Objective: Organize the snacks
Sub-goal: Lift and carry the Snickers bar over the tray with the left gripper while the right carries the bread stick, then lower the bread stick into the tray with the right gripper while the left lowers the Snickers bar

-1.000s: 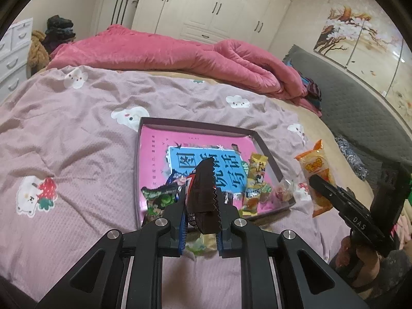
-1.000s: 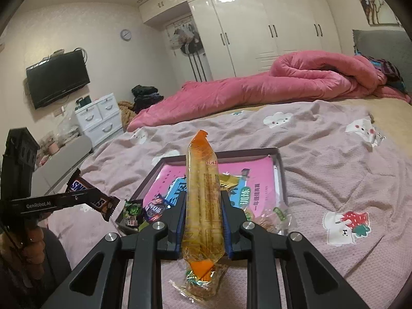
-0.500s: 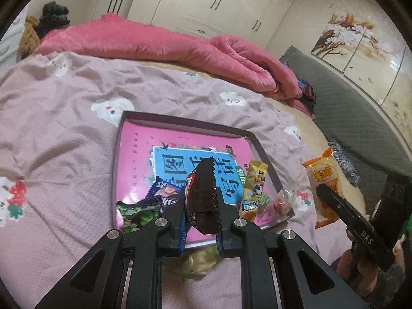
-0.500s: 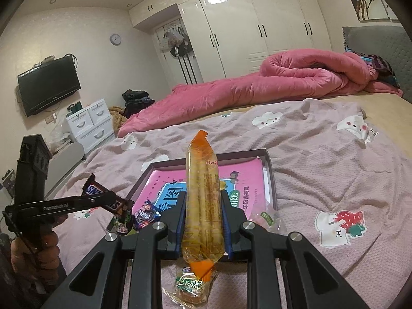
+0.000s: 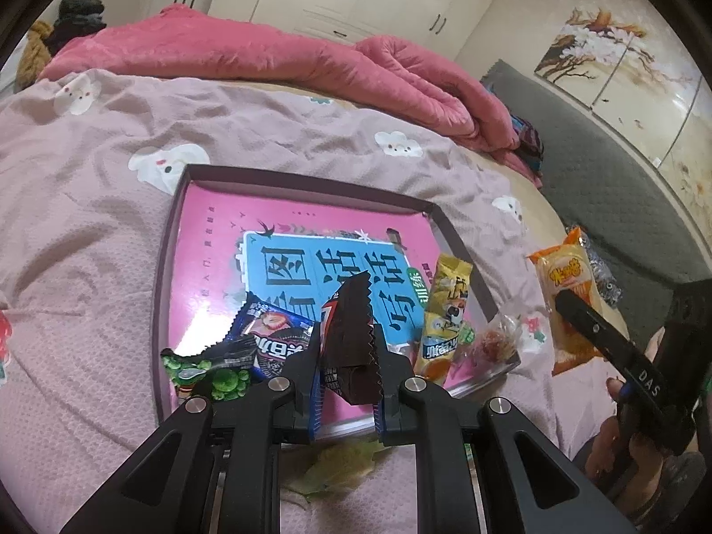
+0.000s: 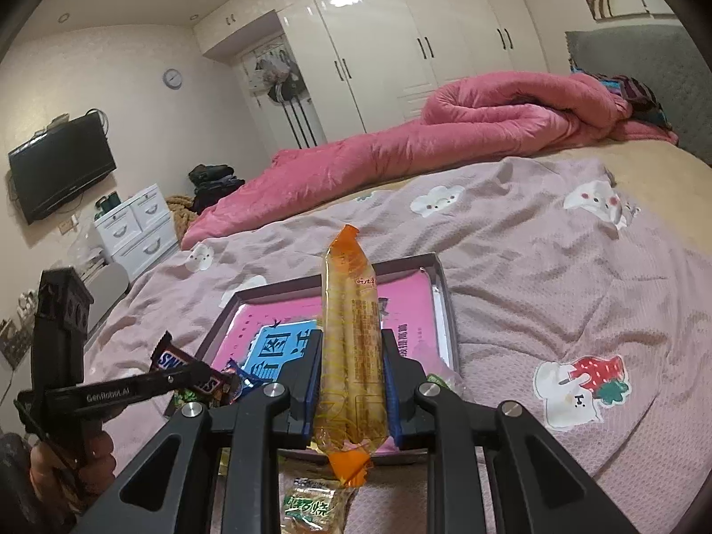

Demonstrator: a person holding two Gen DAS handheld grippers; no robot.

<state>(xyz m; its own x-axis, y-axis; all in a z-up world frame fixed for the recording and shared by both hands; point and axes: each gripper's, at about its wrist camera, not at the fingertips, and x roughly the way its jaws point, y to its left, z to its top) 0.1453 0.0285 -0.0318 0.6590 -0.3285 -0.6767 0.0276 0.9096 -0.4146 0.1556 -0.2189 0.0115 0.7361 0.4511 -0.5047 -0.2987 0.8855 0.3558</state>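
My left gripper [image 5: 345,358] is shut on a brown Snickers bar [image 5: 351,338], held over the near edge of a shallow tray [image 5: 167,267] with a pink and blue book inside. The bar also shows in the right wrist view [image 6: 187,371]. My right gripper [image 6: 351,382] is shut on a long orange snack pack [image 6: 351,333], just right of the tray [image 6: 445,311]; the pack also shows in the left wrist view [image 5: 565,285]. In the tray lie a green packet [image 5: 209,367], a blue packet [image 5: 271,333] and a yellow packet [image 5: 445,316].
The tray rests on a lilac bedspread [image 5: 89,222] with cartoon prints. A clear-wrapped snack [image 5: 494,338] lies at the tray's right corner. A green-labelled snack [image 6: 311,507] lies on the bed below my right gripper. A pink duvet [image 5: 267,58] is heaped at the back.
My left gripper has moved closer over the tray with the Snickers bar. My right gripper has moved nearer the tray with the orange pack.
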